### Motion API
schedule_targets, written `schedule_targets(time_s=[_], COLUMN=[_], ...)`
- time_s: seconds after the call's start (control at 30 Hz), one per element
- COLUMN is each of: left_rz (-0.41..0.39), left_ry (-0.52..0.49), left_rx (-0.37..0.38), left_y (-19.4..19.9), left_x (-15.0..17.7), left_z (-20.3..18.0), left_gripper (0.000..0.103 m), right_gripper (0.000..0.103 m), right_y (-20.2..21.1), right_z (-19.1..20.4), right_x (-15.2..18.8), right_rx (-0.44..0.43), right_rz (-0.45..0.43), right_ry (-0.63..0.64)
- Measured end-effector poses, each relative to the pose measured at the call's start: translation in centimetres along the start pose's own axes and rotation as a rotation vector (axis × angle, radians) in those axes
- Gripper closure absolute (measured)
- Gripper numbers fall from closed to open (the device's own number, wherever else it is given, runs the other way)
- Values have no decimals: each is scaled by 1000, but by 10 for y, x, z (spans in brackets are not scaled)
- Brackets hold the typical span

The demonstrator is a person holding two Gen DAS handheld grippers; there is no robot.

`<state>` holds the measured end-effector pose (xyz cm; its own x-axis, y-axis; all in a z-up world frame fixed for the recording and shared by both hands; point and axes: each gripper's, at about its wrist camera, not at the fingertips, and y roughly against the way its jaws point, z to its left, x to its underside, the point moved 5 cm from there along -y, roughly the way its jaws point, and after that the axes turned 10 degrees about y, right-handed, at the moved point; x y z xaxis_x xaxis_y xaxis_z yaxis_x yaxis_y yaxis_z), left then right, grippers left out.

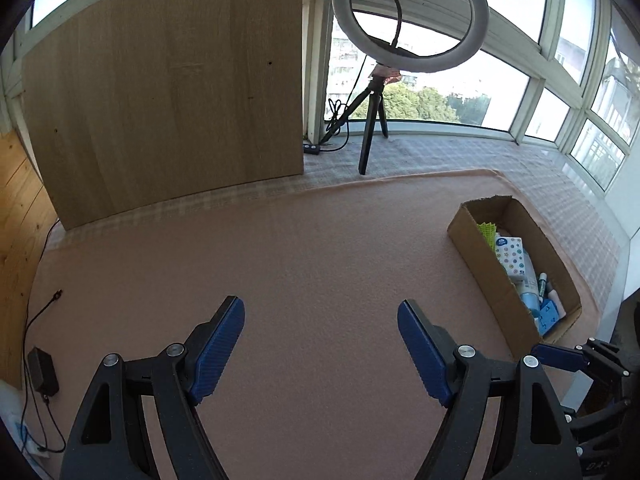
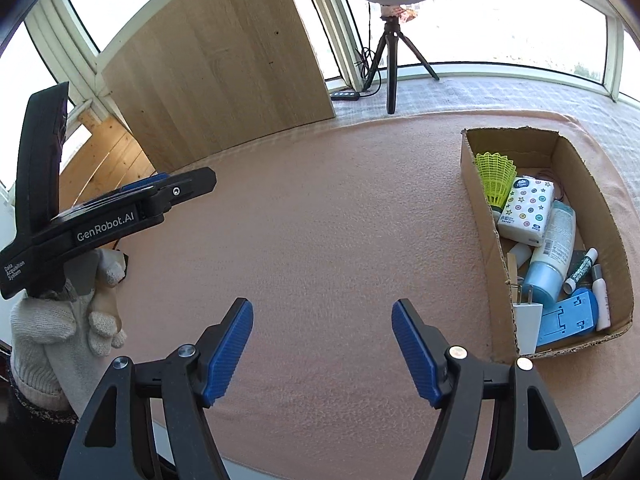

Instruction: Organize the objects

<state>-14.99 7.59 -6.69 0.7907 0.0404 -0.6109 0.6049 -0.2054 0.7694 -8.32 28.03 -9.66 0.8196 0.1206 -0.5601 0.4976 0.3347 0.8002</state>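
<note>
Right wrist view, near to far: right gripper [image 2: 322,354] has its jaws spread apart with nothing between them, hanging over bare pink cloth [image 2: 320,220] on the desk. Left gripper [image 2: 120,208] sits off to the left in a gloved hand [image 2: 60,320]; in the left wrist view its jaws [image 1: 320,354] are likewise wide apart and empty. No loose items on the cloth that I can see; everything is already in the cardboard box [image 2: 480,216] at the right edge of the cloth. Handling guesses, box front to back: white plug adapter [image 2: 527,326], rigid, light, grip across the flat faces, stay off the prongs. Blue plastic piece [image 2: 568,318], stiff, flat, take by the long edges. Small white tube [image 2: 600,300] and marker-like stick [image 2: 581,270], light, round, will roll, pinch mid-body. Blue-capped bottle [image 2: 554,248], heaviest in there probably, smooth plastic so slippery, grip across the body above the cap. Tissue pack [image 2: 528,208], soft, compresses, film wrap slick, squeeze across the narrow side. Yellow-green shuttlecock [image 2: 496,178], near weightless, skirt deforms easily, take it by the cork end, which is mostly hidden behind the box wall. Box itself: light, walls flex, grab a wall edge. Beyond: wooden board [image 2: 224,68], ring light tripod [image 2: 390,60] by the window.
</note>
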Motion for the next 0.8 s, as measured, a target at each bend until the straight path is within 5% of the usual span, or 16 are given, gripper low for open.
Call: schedule_targets(time_s=[0.37, 0.8], left_rz=[-5, -17], left_ry=[96, 126], left_rx=[-61, -78], left_y=[45, 66], left_x=[45, 79], left_z=[65, 76], left_gripper=[21, 21], right_gripper=[31, 30], right_y=[-4, -5], right_z=[39, 69], right_x=[-10, -11], right_rx=[20, 69], right_rz=[-28, -43], right_ry=[64, 150])
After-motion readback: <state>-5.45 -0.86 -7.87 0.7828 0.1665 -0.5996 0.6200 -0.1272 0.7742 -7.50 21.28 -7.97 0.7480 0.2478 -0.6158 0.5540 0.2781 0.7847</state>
